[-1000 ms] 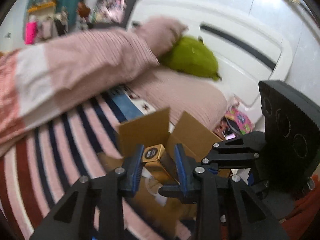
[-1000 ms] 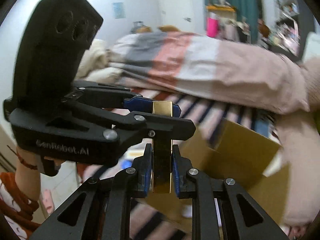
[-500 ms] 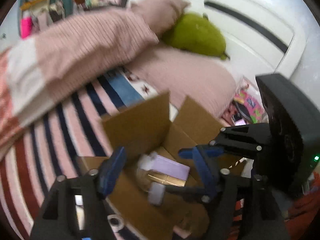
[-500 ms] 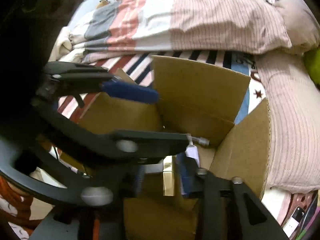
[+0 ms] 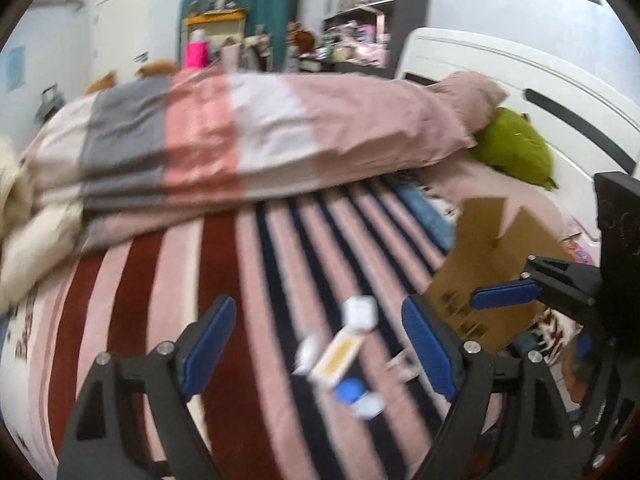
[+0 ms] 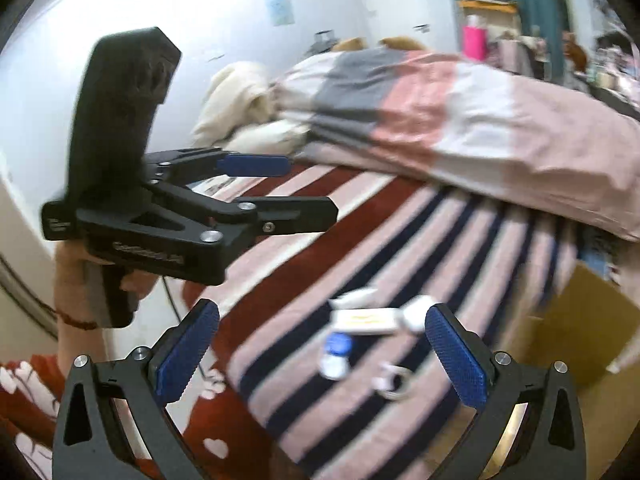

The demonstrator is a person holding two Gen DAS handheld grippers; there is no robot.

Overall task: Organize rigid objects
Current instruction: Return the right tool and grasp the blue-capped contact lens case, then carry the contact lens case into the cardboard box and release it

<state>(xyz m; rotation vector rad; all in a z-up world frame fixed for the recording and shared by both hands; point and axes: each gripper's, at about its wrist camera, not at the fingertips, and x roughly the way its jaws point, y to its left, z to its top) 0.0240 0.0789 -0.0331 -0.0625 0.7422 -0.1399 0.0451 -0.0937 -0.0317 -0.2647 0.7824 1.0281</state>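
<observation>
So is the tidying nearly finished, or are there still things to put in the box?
Not finished. Both grippers, left and right, have just been opening and hold nothing. The brown cardboard box sits at the bed's edge; its inside is hidden. Left on the striped blanket: a white and yellow carton, a blue-capped white case, a white rounded case and a small ring.

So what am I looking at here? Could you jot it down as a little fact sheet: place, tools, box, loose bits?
place: a bed with a striped blanket and a folded duvet
left tool: open, nothing between its fingers; jaws have just been opening
right tool: open wide, empty; jaws have just been opening
cardboard box: on the bed, flaps up
loose items: white and yellow packet, blue-capped bottle, white case, small ring, all lying on the blanket
sharpness: blurred, finer detail unreadable
</observation>
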